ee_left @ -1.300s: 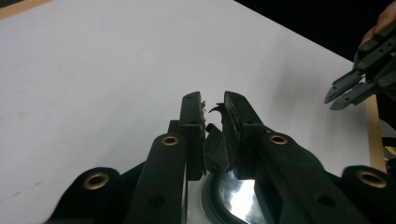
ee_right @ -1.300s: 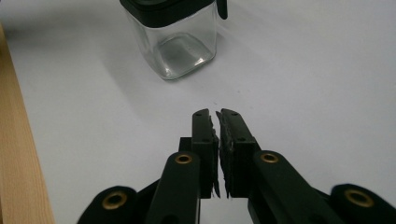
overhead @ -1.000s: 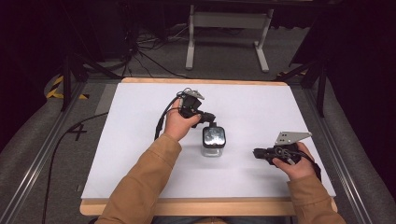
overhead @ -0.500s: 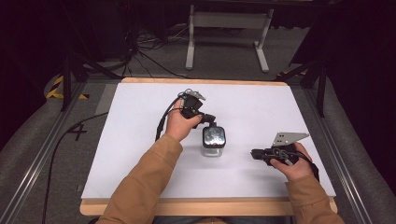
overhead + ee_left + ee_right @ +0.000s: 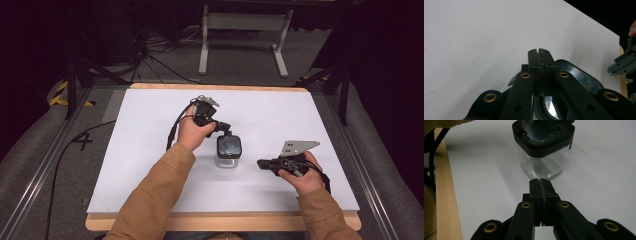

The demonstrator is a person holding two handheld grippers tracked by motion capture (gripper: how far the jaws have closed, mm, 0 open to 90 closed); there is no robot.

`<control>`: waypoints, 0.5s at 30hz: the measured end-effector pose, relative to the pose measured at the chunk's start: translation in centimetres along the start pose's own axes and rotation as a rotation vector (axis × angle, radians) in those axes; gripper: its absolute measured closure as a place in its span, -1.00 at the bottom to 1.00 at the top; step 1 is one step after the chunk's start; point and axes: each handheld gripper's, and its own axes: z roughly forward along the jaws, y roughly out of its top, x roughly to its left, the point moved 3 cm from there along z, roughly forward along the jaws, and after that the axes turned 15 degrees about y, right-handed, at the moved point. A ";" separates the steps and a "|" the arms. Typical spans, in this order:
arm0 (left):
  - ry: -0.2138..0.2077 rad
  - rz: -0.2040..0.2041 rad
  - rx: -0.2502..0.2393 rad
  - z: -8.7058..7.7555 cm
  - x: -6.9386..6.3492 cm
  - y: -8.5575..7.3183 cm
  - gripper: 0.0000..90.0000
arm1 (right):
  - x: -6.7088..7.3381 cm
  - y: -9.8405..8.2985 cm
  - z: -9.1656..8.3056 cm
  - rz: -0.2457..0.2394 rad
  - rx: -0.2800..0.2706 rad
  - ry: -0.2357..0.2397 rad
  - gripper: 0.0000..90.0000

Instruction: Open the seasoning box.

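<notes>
We hold the left hand-held gripper [image 5: 226, 127] just above the jar's black lid [image 5: 229, 146], jaws pressed together on nothing. Our right hand-held gripper [image 5: 261, 164], just closed and empty, points level at the clear jar [image 5: 543, 147], which stands mid-tabletop [image 5: 150, 130].

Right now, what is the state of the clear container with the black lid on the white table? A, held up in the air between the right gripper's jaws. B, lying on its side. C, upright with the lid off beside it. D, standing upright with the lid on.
D: the clear container stands upright on the white table with its black lid on top, ahead of the right gripper, whose jaws are shut on nothing.
</notes>
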 end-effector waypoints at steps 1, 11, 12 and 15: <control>0.000 0.000 0.000 0.0 0.0 0.0 0.98 | 0.0 0.0 0.0 0.000 0.000 0.000 0.99; 0.006 -0.015 0.001 0.1 0.1 0.0 0.98 | 0.2 2.0 3.1 -0.032 -0.016 0.044 1.00; 0.008 -0.019 0.003 0.1 0.1 0.0 0.98 | 0.0 2.1 3.3 -0.034 -0.028 0.038 1.00; 0.009 -0.028 0.006 0.2 0.1 0.0 0.98 | -0.1 2.2 3.6 -0.032 -0.041 0.026 1.00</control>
